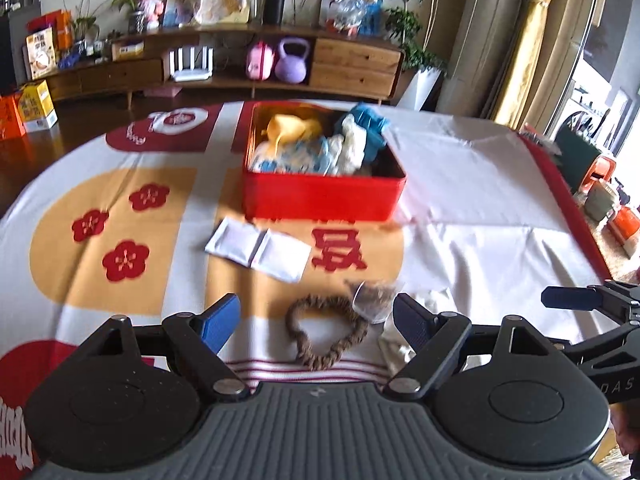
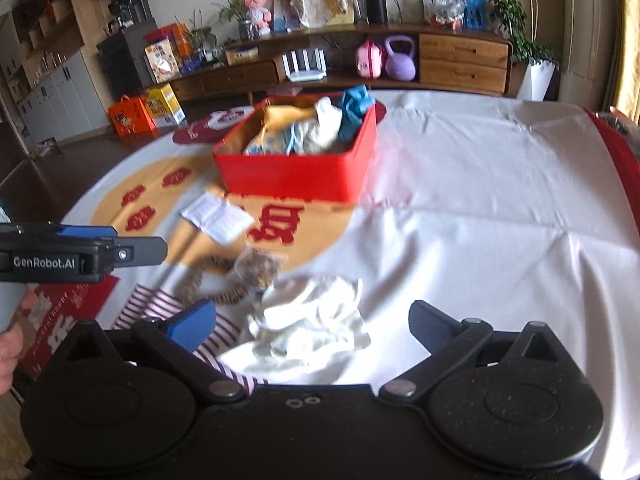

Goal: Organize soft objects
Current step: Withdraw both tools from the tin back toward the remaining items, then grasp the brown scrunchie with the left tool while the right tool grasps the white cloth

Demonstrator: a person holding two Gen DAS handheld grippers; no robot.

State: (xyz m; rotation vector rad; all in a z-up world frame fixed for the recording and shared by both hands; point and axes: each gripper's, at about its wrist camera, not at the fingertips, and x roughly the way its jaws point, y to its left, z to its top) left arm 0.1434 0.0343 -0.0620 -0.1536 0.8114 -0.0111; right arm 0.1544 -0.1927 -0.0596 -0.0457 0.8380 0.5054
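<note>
A red tin box sits mid-table, filled with soft yellow, white and blue items. In front of it lie two joined white sachets, a brown braided hair ring, a small clear bag of brown bits and a crumpled white cloth. My left gripper is open, with the hair ring between its fingers. My right gripper is open above the white cloth.
The table wears a white, yellow and red cloth. A long wooden sideboard with a purple kettlebell stands behind it. Boxes sit on the floor at the left. The left gripper shows at the right wrist view's left edge.
</note>
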